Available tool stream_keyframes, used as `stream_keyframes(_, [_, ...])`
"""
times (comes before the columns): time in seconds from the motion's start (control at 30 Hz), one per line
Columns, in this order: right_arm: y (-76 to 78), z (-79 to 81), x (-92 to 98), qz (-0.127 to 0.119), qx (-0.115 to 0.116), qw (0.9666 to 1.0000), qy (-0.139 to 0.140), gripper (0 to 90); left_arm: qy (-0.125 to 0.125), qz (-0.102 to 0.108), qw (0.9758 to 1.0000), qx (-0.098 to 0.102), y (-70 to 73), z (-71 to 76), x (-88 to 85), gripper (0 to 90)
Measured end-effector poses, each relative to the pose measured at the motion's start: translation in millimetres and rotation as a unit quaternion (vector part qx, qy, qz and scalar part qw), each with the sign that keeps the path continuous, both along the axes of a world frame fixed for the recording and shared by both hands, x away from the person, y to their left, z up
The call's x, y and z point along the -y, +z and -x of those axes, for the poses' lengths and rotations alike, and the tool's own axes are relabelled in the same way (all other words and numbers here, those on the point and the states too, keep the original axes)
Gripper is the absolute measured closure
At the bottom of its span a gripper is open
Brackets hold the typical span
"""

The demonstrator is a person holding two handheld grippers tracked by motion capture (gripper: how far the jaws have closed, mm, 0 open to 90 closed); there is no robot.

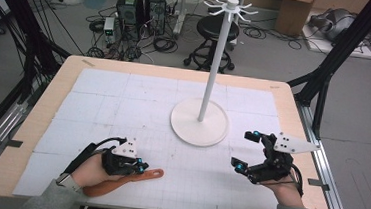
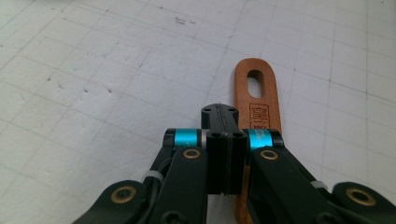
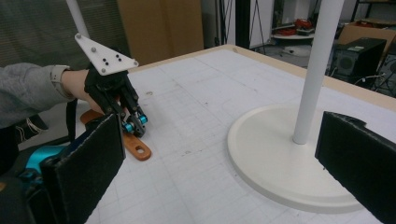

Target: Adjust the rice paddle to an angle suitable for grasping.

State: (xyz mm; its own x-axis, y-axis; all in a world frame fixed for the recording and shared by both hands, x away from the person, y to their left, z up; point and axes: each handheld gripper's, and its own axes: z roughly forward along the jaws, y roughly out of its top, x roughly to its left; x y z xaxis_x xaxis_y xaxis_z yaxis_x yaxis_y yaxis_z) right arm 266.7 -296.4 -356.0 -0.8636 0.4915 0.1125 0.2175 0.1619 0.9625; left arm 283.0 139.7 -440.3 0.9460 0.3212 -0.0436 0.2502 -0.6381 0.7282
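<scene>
The spatula (image 1: 125, 179) lay on the table (image 1: 47, 108) under the left tool (image 1: 141, 167), its handle end just past the tips. The stand (image 1: 199, 121) stood well ahead, left of the right tool (image 1: 248, 150).

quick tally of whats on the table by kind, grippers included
wooden spatula: 1
white stand with hooks on top: 1
handheld grippers: 2, the left gripper and the right gripper
total: 4
</scene>
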Motion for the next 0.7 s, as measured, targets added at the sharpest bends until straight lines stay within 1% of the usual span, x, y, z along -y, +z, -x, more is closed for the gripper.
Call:
stream_keyframes(0.07, [-0.3,-0.3,-0.4,0.002,0.0,1.0,0.001,0.3,0.0,0.003,1.0,-0.002,-0.3,-0.2,0.0,89.5])
stream_keyframes(0.13, [-0.2,-0.2,-0.4,0.002,0.001,1.0,0.002,0.4,-0.002,-0.001,1.0,0.0,0.4,-0.2,-0.2,89.2])
stream_keyframes(0.27, [0.2,0.1,0.8,0.0,0.002,1.0,0.0,0.4,0.006,0.0,1.0,-0.002,2.2,-0.2,-2.7,83.8])
stream_keyframes(0.33, [0.4,0.8,2.3,-0.004,0.002,1.0,-0.001,0.3,0.011,0.012,0.9998,-0.008,5.9,1.1,-6.6,82.0])
stream_keyframes(0.37, [0.4,0.8,2.3,-0.004,0.002,1.0,-0.001,0.3,0.011,0.012,0.9998,-0.008,5.9,1.1,-6.6,80.4])
stream_keyframes(0.4, [0.3,0.8,2.6,-0.004,0.002,1.0,-0.001,0.3,0.011,0.016,0.9997,-0.012,7.5,2.2,-7.9,80.4])
stream_keyframes(0.43, [0.1,0.9,3.0,-0.004,0.002,1.0,-0.001,0.3,0.005,0.024,0.9996,-0.017,10.8,5.8,-9.4,75.0])
stream_keyframes(0.47, [0.1,1.0,3.1,-0.004,0.002,1.0,-0.001,0.3,0.005,0.024,0.9996,-0.017,10.8,5.8,-9.4,71.9])
stream_keyframes(0.5, [0.2,1.2,3.3,-0.004,0.002,1.0,-0.002,0.4,0.002,0.031,0.9994,-0.013,12.7,10.2,-9.4,67.7])
stream_keyframes(0.57, [0.3,0.9,3.5,-0.005,0.004,1.0,-0.003,0.3,-0.003,0.034,0.9993,-0.011,13.4,12.1,-9.3,57.4])
stream_keyframes(0.6, [0.3,1.1,3.4,-0.005,0.003,1.0,-0.002,0.3,-0.016,0.043,0.999,-0.001,14.2,15.9,-9.0,53.8])
stream_keyframes(0.63, [0.3,1.1,3.4,-0.005,0.003,1.0,-0.002,0.3,-0.016,0.043,0.999,-0.001,14.2,15.9,-9.0,50.4])
stream_keyframes(0.67, [0.1,1.0,2.9,-0.005,0.003,1.0,-0.001,0.3,-0.024,0.043,0.9988,-0.003,15.0,17.2,-9.0,47.3])
stream_keyframes(0.7, [0.0,1.0,2.8,-0.005,0.002,1.0,-0.001,0.3,-0.025,0.045,0.9987,-0.007,14.7,17.7,-8.8,44.6])
